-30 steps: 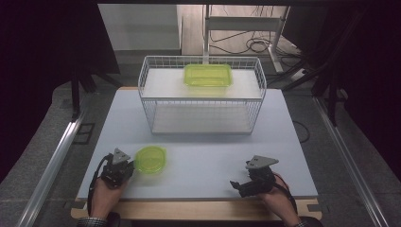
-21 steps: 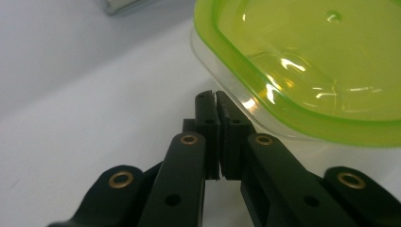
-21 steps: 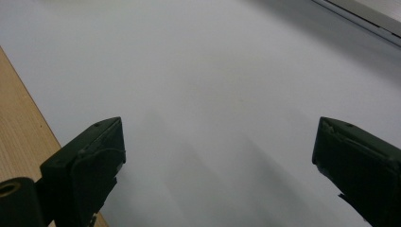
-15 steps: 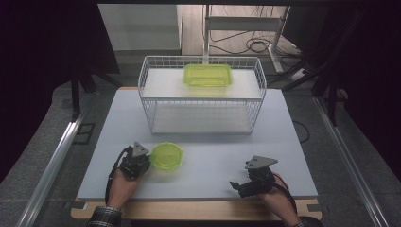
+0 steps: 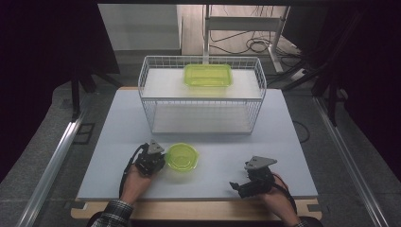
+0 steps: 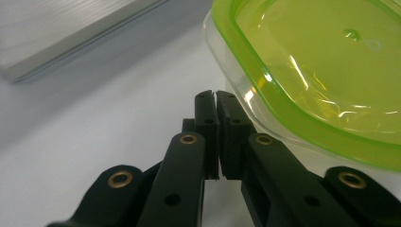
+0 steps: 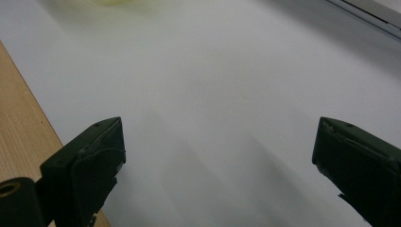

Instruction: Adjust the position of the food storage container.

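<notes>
Since the earlier frames the left gripper (image 5: 158, 162) and the round green container (image 5: 182, 156) beside it have shifted together toward the middle of the table (image 5: 118, 123), from near its left part to a spot in front of the wire basket (image 5: 201, 97). The right gripper (image 5: 243, 187) keeps its place near the front edge on the right.

In the left gripper view the two black jaws are pressed together with nothing between them, and their tips (image 6: 216, 101) sit right against the clear side wall of the container (image 6: 307, 90), just under its green rim. Whether they actually touch the wall cannot be told for certain. The container stands upright on the white tabletop, well apart from the basket.

In the right gripper view the jaws stand spread wide, with bare white tabletop between them and a strip of wooden edge (image 7: 21, 118) at the left.

A second green container (image 5: 208, 74), rectangular, rests on the upper shelf inside the basket.
</notes>
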A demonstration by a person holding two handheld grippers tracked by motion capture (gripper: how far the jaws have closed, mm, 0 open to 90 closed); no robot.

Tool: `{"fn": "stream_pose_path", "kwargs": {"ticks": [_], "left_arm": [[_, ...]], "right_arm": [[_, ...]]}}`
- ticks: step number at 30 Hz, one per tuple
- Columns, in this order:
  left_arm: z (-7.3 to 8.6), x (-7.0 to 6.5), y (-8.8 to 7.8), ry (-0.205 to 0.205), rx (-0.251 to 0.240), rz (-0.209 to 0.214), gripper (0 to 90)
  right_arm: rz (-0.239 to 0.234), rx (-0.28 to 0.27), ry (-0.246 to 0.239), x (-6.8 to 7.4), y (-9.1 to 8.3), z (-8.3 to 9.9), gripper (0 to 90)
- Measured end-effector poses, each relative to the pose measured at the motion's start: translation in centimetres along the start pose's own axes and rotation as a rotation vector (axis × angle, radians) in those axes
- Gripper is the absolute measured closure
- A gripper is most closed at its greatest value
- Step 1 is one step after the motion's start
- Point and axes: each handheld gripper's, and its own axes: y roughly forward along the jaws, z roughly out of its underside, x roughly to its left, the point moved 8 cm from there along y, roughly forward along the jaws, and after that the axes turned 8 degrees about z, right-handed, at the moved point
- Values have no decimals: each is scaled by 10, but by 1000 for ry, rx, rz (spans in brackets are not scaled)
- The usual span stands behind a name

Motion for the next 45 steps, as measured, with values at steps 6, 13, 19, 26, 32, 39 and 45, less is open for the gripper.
{"fn": "stream_pose_path", "kwargs": {"ticks": [6,13,19,26,32,39,45], "left_arm": [[-6,-20,9,38,14,36,882],[-7,-36,14,60,23,70,882],[-7,-47,16,61,25,107,880],[-7,-69,25,107,50,139,878],[-10,-82,29,156,58,144,868],[-13,-75,13,136,-3,129,721],[-9,-70,-4,112,-49,117,473]], "right_arm": [[-2,0,-1,0,0,0,37],[-6,3,-4,1,1,1,37],[-8,4,-4,1,1,1,37],[-9,8,-6,2,1,1,37],[-11,11,-5,2,2,2,37],[-12,3,-1,2,0,1,37],[-14,-7,6,1,-1,0,37]]}}
